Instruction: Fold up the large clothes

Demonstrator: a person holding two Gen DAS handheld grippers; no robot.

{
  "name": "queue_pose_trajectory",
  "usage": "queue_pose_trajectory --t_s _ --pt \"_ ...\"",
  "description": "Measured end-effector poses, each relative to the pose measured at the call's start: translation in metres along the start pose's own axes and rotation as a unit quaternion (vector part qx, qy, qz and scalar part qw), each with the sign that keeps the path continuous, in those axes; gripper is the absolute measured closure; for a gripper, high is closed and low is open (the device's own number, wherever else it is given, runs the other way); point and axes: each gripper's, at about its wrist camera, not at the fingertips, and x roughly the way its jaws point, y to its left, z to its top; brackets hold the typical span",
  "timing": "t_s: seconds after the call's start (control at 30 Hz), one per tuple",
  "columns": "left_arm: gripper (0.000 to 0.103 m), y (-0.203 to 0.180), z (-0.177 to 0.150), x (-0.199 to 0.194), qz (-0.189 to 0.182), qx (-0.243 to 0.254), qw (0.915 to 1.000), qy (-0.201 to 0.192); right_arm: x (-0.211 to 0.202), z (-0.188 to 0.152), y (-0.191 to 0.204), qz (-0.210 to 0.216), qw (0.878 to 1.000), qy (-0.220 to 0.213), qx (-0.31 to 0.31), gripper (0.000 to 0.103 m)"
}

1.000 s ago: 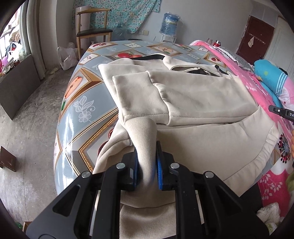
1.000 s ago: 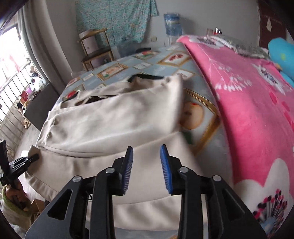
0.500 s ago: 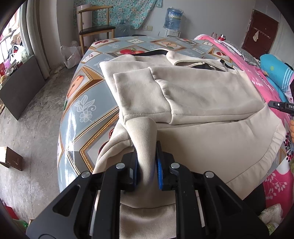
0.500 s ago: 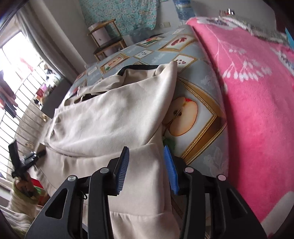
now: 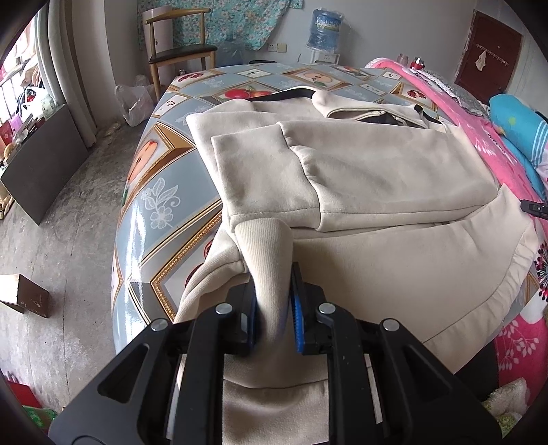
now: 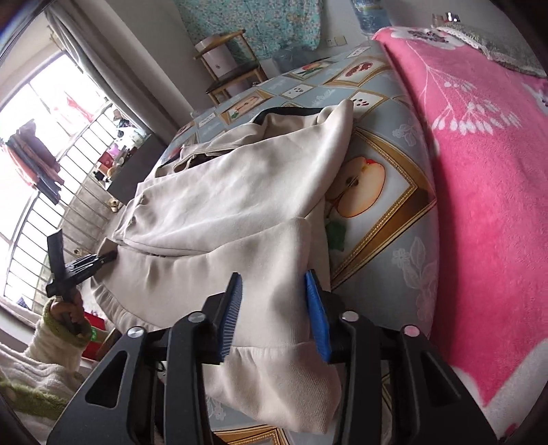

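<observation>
A beige sweatshirt [image 5: 376,171] lies partly folded on the table with the fruit-patterned cloth [image 5: 154,205]. My left gripper [image 5: 274,284] is shut on its ribbed cuff [image 5: 265,246] at the near left corner. In the right wrist view the same sweatshirt [image 6: 239,191] spreads to the left, and my right gripper [image 6: 275,294] straddles its near right corner. Its jaws are closing with the fabric lying flat between the blue pads [image 6: 316,308], not pinched. The left gripper [image 6: 109,255] and the hand holding it [image 6: 68,308] show at the sweatshirt's far side.
A pink flowered blanket [image 6: 479,171] covers the surface right of the patterned cloth. Beyond the table stand a wooden chair [image 5: 181,51] and a water bottle [image 5: 327,29]. A brown box [image 5: 24,301] lies on the concrete floor at left.
My right gripper has come down and tilted onto the sweatshirt's near right corner, and its jaws now stand around the fabric. The left gripper keeps its hold on the cuff.
</observation>
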Motion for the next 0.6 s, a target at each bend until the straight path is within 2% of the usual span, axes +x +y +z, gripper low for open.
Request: queue_pose_trajectory --t_s 0.03,0.1,0.17,0.43,0.6 --pt "0.087 -0.001 0.000 0.000 0.003 0.001 1.0000 -0.001 0.003 0.001 -0.001 -0.003 1.000 0.003 0.005 0.075" --pt "0.087 -0.005 -0.001 0.000 0.010 0.009 0.9999 -0.007 0.015 0.003 -0.001 -0.026 0.999 0.014 0.013 0.093" --pt "0.089 -0.008 -0.003 -0.005 0.018 0.021 0.9995 -0.016 0.014 0.000 0.003 -0.054 0.998 0.009 0.008 0.096" --pt "0.093 -0.024 -0.023 -0.081 0.003 0.027 0.9958 -0.088 -0.062 -0.036 0.067 -0.147 0.983 -0.101 -0.044 0.098" --pt "0.093 -0.024 -0.035 -0.124 -0.011 0.013 0.9913 -0.131 -0.097 -0.047 0.091 -0.158 0.975 -0.154 -0.035 0.098"
